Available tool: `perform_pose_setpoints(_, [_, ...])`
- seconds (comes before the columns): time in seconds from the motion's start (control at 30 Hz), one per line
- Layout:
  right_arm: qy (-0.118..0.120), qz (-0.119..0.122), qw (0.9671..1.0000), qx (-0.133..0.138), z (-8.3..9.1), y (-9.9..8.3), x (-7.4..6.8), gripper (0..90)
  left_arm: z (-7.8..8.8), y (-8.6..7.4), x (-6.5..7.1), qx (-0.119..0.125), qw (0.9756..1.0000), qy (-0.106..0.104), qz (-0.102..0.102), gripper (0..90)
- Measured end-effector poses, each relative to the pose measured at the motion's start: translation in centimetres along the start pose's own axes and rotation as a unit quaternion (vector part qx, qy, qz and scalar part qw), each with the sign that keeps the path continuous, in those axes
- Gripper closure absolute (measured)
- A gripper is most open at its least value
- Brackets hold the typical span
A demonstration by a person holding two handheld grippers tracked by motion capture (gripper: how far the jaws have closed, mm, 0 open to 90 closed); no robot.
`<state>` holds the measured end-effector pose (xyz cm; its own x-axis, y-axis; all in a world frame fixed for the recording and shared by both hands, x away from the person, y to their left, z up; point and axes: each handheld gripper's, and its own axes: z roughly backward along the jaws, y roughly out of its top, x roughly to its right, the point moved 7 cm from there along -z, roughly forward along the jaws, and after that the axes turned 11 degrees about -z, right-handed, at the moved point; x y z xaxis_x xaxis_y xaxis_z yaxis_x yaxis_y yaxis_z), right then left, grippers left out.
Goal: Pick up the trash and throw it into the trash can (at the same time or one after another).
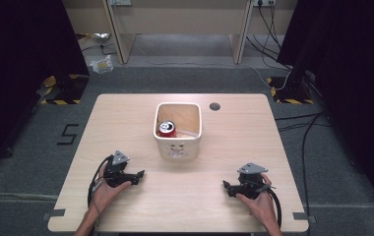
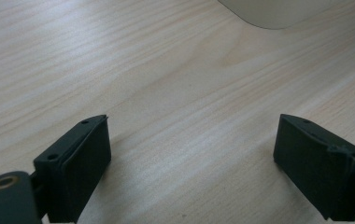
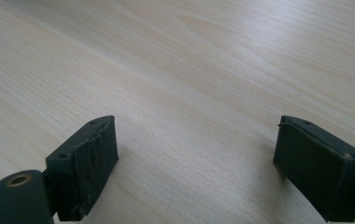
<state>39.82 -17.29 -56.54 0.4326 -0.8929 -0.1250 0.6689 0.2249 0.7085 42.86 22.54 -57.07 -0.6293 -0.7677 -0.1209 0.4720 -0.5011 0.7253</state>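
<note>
Two hand-held grippers rested near the desk's front edge, a white bin with a red can standing between them and farther back.

The left gripper (image 1: 140, 173) lay toward the front-left corner of the light wooden desk (image 1: 234, 142), held in the person's left hand (image 1: 107, 189); its own view showed its fingers (image 2: 80, 158) spread wide apart over bare wood, pinching nothing, with the bin's pale base at the top edge; the right gripper (image 1: 225, 185) sat toward the front-right corner in the right hand (image 1: 259, 201), its fingers (image 3: 89, 158) likewise spread wide and empty; the square white bin (image 1: 177, 147) stood at the desk's middle, well apart from both grippers; a red drink can (image 1: 166, 129) lay inside it against the left wall; a small dark round hole (image 1: 215, 106) sat near the back edge, just right of the bin.
</note>
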Motion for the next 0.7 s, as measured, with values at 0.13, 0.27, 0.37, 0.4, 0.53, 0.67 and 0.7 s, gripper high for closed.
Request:
perform_pose_setpoints(0.13, [-0.008,-0.005,1.0000,0.000,0.05,-0.08,-0.06,13.1,0.00,0.00,0.00,0.000,1.0000,0.000,0.000,10.2])
perform_pose_setpoints(0.27, [-0.008,-0.006,1.0000,0.000,0.05,-0.09,-0.06,13.0,0.00,0.00,0.00,0.000,1.0000,0.000,0.000,10.2])
perform_pose_setpoints(0.37, [-0.008,-0.006,1.0000,0.000,0.05,-0.09,-0.06,13.0,0.00,0.00,0.00,0.000,1.0000,0.000,0.000,10.2])
perform_pose_setpoints(0.4, [-0.008,-0.006,1.0000,0.000,0.05,-0.09,-0.06,13.0,0.00,0.00,0.00,0.000,1.0000,0.000,0.000,10.2])
perform_pose_setpoints(0.53, [-0.008,-0.006,1.0000,0.000,0.05,-0.09,-0.06,13.0,0.00,0.00,0.00,0.000,1.0000,0.000,0.000,10.2])
perform_pose_setpoints(0.67, [-0.008,-0.006,1.0000,0.000,0.05,-0.09,-0.06,13.0,0.00,0.00,0.00,0.000,1.0000,0.000,0.000,10.2])
perform_pose_setpoints(0.7, [-0.008,-0.006,1.0000,0.000,0.05,-0.09,-0.06,13.0,0.00,0.00,0.00,0.000,1.0000,0.000,0.000,10.2])
